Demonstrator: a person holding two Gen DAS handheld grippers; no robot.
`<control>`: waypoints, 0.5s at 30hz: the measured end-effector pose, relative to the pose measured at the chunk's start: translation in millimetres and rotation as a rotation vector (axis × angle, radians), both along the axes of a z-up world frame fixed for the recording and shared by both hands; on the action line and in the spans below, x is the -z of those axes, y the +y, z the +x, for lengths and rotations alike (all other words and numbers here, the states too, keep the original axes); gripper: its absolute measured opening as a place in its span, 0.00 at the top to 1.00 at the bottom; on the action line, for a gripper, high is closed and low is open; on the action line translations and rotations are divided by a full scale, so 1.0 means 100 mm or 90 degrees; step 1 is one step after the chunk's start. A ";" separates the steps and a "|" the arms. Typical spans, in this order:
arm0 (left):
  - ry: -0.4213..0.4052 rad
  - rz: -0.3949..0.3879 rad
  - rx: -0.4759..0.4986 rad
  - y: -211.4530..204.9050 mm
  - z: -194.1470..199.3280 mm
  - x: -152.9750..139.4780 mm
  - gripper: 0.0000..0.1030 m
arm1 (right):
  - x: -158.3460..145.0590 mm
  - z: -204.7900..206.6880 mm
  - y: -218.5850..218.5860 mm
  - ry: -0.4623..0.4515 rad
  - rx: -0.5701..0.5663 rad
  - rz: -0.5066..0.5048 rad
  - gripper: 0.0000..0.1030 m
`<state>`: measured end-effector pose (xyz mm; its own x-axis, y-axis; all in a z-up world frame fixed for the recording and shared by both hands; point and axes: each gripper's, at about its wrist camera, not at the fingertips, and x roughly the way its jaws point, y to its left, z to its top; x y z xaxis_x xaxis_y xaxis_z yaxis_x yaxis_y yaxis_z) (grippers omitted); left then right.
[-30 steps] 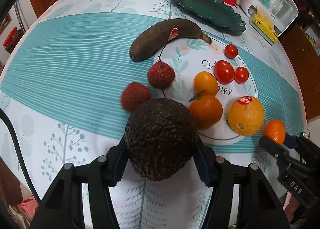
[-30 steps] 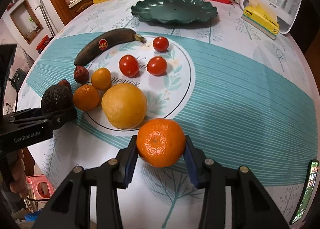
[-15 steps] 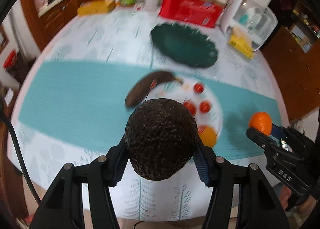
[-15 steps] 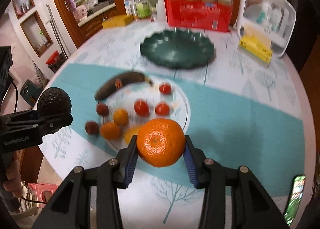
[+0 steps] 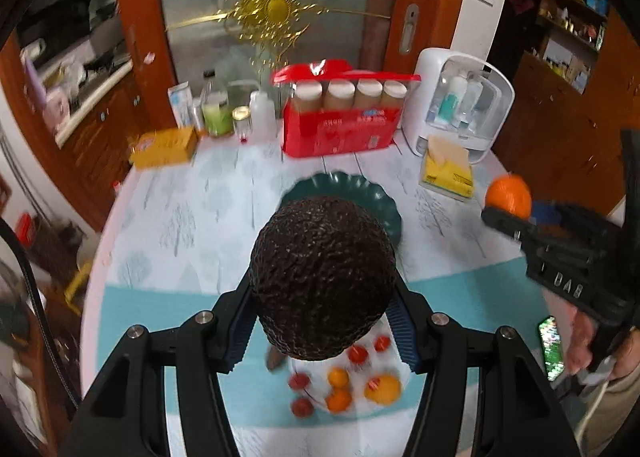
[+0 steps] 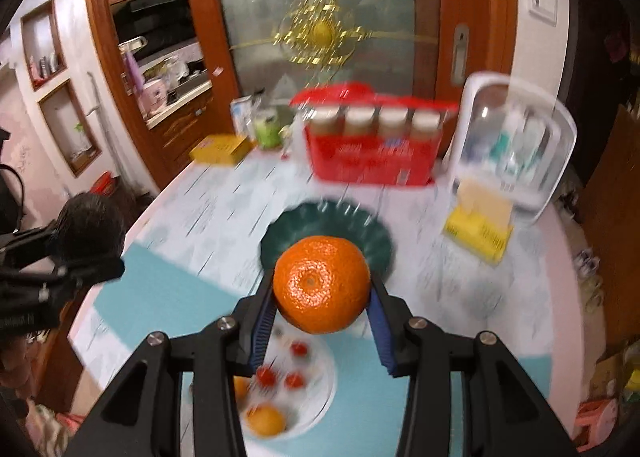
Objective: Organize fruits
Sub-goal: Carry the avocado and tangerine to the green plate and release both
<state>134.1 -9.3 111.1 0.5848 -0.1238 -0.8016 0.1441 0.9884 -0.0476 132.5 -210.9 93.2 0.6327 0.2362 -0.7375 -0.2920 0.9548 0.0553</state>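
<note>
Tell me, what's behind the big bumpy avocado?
Behind the avocado peeks the green plate, its bare rim showing. The avocado covers the plate's near half, so anything there is hidden. Lower down, small fruits show.

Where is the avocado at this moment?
The avocado is clamped in the left gripper, held in the air above the table, in front of the green plate.

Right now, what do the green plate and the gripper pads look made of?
The green plate: likely glazed ceramic or glossy plastic, with a scalloped rim; motion blur leaves it open. The pads: blue, ribbed, matte, probably rubber or soft plastic, gripping the avocado and the orange.
</note>
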 end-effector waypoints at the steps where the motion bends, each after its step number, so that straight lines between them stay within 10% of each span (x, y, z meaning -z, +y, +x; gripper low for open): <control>1: 0.000 0.009 0.004 -0.02 0.11 0.02 0.44 | -0.04 0.13 0.03 -0.010 0.006 -0.009 0.58; 15: 0.105 -0.007 0.048 -0.06 1.63 1.59 0.44 | 1.32 1.29 0.25 0.137 0.097 0.008 0.58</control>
<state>297.2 -15.6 -47.9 0.4341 -0.1724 -0.8842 0.2074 0.9743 -0.0882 261.2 -186.0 -39.0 0.4902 0.1600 -0.8568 -0.1247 0.9858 0.1127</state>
